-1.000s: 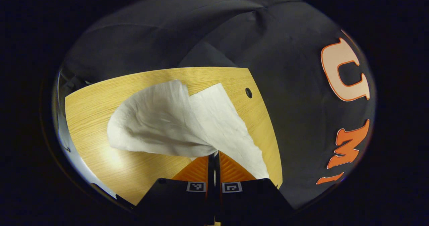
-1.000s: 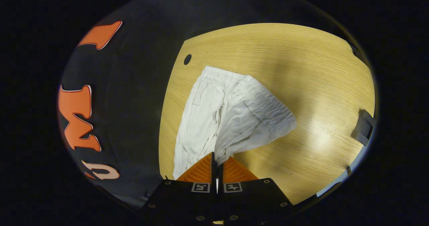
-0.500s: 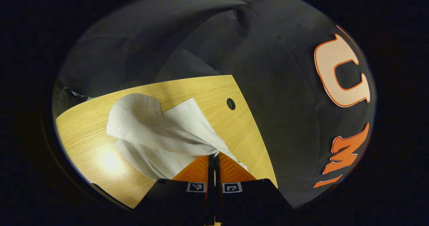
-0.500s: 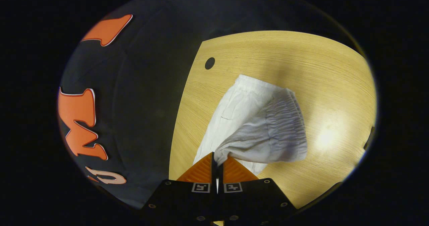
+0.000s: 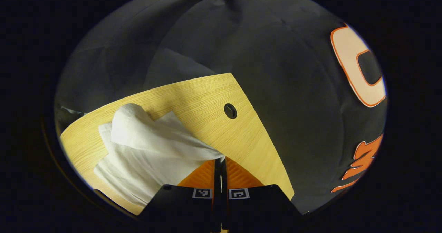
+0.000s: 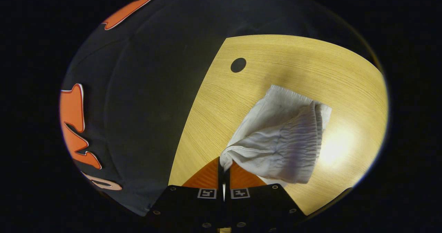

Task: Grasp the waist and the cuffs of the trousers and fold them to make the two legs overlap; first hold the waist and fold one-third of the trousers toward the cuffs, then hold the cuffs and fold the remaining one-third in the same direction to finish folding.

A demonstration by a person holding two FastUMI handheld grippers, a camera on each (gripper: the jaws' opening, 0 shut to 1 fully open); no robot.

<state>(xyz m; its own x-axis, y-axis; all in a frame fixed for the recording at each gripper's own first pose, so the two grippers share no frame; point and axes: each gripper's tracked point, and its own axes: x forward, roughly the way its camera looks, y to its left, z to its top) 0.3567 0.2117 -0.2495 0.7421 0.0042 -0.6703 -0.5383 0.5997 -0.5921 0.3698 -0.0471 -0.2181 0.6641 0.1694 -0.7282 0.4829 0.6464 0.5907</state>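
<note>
The white trousers (image 5: 145, 153) lie on the wooden table (image 5: 193, 98), and I am lifting part of them at both ends. In my left gripper view, my left gripper (image 5: 221, 161) has its two fingers pressed together on a corner of the cloth, right at the tips. From there the cloth stretches away to the left and far side. One layer is pulled up and over the layer that lies flat under it. I think this end is the cuffs, but the cloth is bunched up and I cannot be sure.

In my right gripper view, the trousers (image 6: 283, 136) show the waist end, with its crinkly stretchy band. My right gripper (image 6: 223, 164) also has its fingers squeezed tight on the cloth at the tips. The band hangs from my fingers and folds over to the right, on top of the other half of the waist. The far edge of the cloth rests on the table (image 6: 293, 60).

There is a small round hole (image 5: 230, 111) in the table top, on the far side, well apart from the trousers. The same hole (image 6: 238, 65) is seen from the other hand too. A bright spot of light shines on the wood just right of the waist. Behind the table hangs the black cloth wall (image 5: 276, 70) of the booth.
</note>
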